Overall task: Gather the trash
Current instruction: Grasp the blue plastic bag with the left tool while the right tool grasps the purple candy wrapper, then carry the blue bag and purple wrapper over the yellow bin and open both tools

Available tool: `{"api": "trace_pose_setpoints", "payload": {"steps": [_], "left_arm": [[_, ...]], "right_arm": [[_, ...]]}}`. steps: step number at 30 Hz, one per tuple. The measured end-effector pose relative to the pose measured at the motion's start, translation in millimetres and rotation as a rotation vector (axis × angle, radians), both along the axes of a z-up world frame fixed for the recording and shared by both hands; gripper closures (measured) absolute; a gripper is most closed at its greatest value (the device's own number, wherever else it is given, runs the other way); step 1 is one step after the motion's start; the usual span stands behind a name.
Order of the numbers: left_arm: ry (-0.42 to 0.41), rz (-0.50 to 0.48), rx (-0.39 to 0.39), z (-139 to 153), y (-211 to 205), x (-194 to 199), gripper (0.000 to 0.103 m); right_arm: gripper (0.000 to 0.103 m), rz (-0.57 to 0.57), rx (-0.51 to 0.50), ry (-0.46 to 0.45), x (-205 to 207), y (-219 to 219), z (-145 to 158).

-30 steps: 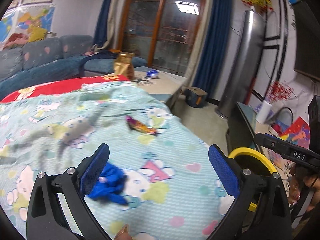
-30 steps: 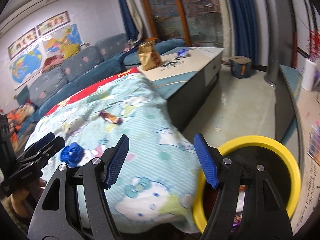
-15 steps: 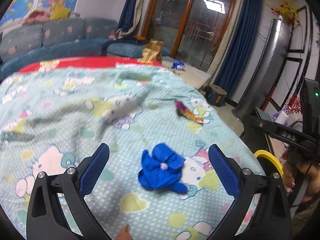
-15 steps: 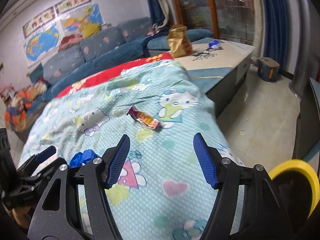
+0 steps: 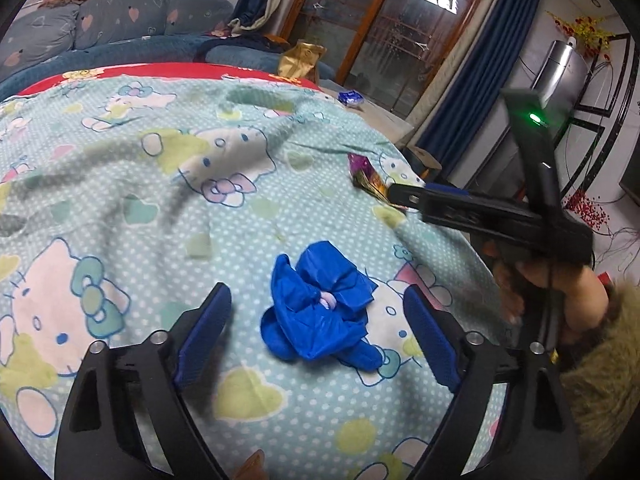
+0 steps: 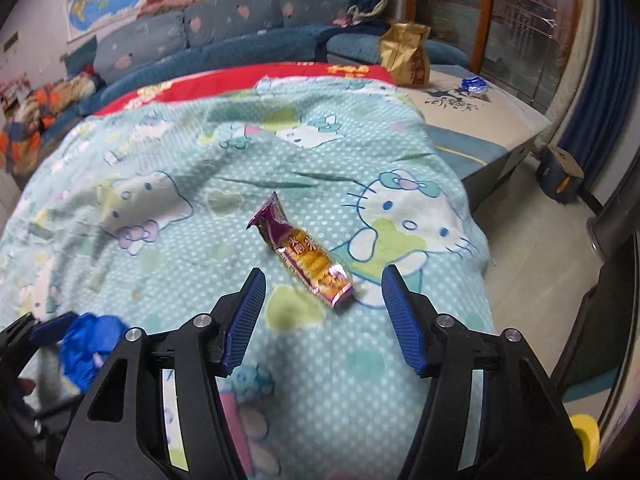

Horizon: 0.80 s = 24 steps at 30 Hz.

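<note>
A crumpled blue plastic wad (image 5: 320, 308) lies on the teal cartoon-print blanket (image 5: 140, 200). My left gripper (image 5: 318, 340) is open and empty, its fingers on either side of the wad, just above it. A purple and orange snack wrapper (image 6: 304, 254) lies further along the blanket. My right gripper (image 6: 322, 316) is open and empty, just short of the wrapper's near end. The wad also shows at the left of the right wrist view (image 6: 86, 348). The right gripper shows from the side in the left wrist view (image 5: 404, 196), next to the wrapper (image 5: 366, 176).
A yellow-rimmed bin (image 6: 584, 436) peeks in low at the right, off the blanket's edge. A low table (image 6: 480, 116) beyond carries a gold bag (image 6: 404, 54) and a small blue packet (image 6: 474, 84). A blue sofa (image 6: 200, 36) runs along the back.
Both grippers moved forward and down over the blanket. The left one now straddles the blue wad; the right one has closed in on the wrapper. The yellow bin has slid almost out of view.
</note>
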<state>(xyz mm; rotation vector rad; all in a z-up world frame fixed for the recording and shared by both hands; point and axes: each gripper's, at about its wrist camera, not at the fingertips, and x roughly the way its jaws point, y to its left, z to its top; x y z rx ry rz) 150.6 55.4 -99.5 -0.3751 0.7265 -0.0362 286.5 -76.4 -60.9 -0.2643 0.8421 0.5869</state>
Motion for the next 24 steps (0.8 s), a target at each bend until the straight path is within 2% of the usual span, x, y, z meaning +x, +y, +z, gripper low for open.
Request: {"api": "trace_pose_setpoints", "payload": {"steps": [5, 8, 9, 13, 17, 24], "left_arm": [[0.022, -0.019, 0.003, -8, -4, 4, 0.036], [0.022, -0.026, 0.011, -9, -7, 3, 0.045], [0.023, -0.029, 0.015, -9, -8, 3, 0.048], [0.024, -0.035, 0.023, -9, -13, 1, 0.065], [0.017, -0.034, 0.017, -8, -12, 0, 0.077], [-0.015, -0.057, 0.009, 2, -19, -5, 0.082]], "right_arm": [[0.055, 0.018, -0.043, 0.019, 13, 16, -11], [0.061, 0.015, -0.058, 0.038, 19, 19, -20], [0.066, 0.013, -0.057, 0.045, 21, 20, -22], [0.077, -0.001, -0.004, 0.067, 19, 14, -23], [0.08, -0.018, 0.053, 0.076, 6, 1, -20], [0.082, -0.047, 0.153, 0.052, -24, -31, -4]]}}
